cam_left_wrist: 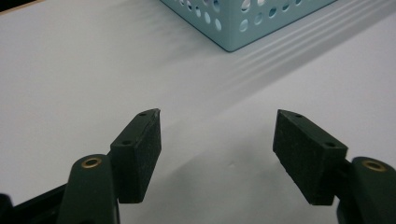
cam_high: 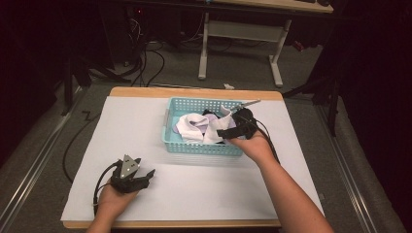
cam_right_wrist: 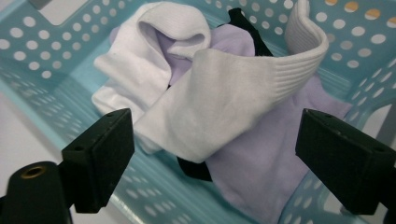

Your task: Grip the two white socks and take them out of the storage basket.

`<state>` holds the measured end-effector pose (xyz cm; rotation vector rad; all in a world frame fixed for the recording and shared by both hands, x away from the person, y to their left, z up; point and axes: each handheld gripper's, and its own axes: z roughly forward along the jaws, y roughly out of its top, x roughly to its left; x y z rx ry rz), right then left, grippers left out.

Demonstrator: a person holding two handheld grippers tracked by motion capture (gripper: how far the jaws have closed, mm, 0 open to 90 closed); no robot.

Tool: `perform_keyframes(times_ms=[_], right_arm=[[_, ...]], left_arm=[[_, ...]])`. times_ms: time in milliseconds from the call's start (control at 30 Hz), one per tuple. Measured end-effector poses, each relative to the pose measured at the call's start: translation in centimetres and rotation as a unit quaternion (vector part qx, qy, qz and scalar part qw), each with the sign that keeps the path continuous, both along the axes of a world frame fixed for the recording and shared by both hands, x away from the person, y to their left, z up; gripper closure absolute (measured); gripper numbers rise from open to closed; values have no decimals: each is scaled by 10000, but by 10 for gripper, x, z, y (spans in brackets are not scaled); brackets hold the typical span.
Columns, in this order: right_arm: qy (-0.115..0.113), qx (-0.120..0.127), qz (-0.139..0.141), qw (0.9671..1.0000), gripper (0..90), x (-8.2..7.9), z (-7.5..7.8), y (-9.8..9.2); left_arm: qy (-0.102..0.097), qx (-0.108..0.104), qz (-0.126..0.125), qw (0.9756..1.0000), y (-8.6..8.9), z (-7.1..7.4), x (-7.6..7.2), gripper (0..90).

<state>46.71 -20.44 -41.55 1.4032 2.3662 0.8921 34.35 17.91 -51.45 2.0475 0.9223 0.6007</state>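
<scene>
1 basket (cam_high: 194, 145) w/ 2 white socks (cam_right_wrist: 219, 102), 1 lilac, 1 black; both grippers' jaws apart, nothing held.

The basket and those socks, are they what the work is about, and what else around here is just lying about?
In the job:
teal basket
white socks
lilac sock
black sock
right gripper, open over the socks

Lying about:
left gripper, open, idle on the white table cover
desk behind

Overhead view; jaw-level closeups sharing basket (cam_high: 201, 145)

Wide-parted jaws of the left gripper (cam_left_wrist: 217, 156) above white table cover (cam_left_wrist: 84, 79), blue basket (cam_left_wrist: 243, 23) corner beyond.
</scene>
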Motion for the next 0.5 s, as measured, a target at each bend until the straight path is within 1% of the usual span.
perform_keyframes(times_ms=[33, 67, 133, 167, 233, 367, 400, 433, 467, 500], right_arm=[[47, -39, -36, 10000, 108, 5, -1, 3], [47, -39, -36, 10000, 108, 5, -1, 3], [88, -85, -47, 9999, 102, 11, -2, 6], [159, -142, -73, 9997, 85, 16, -4, 8], [195, -146, -73, 9997, 80, 18, -4, 9], [328, -276, -138, 9990, 72, 29, -7, 11], [362, -289, -148, 9988, 72, 32, -8, 12], [450, -247, -183, 9985, 70, 38, -9, 13], [450, -247, -183, 9985, 70, 38, -9, 13], [509, -247, -214, 9982, 72, 42, -10, 14]], left_arm=[[3, -4, -3, 10000, 0, 0, 0, 330], [6, -4, -10, 10000, 0, 0, 0, 330], [17, 7, -30, 10000, 0, 0, 0, 330], [15, 8, -37, 10000, 0, 0, 0, 330], [24, 3, -44, 10000, 0, 0, 0, 330], [27, 15, -65, 10000, 0, 0, 0, 329], [30, 16, -73, 10000, 0, 0, 0, 329], [30, 0, -73, 10000, 0, 0, 0, 329], [30, 16, -81, 10000, 0, 0, 0, 329], [32, 13, -85, 10000, 0, 0, 0, 329]])
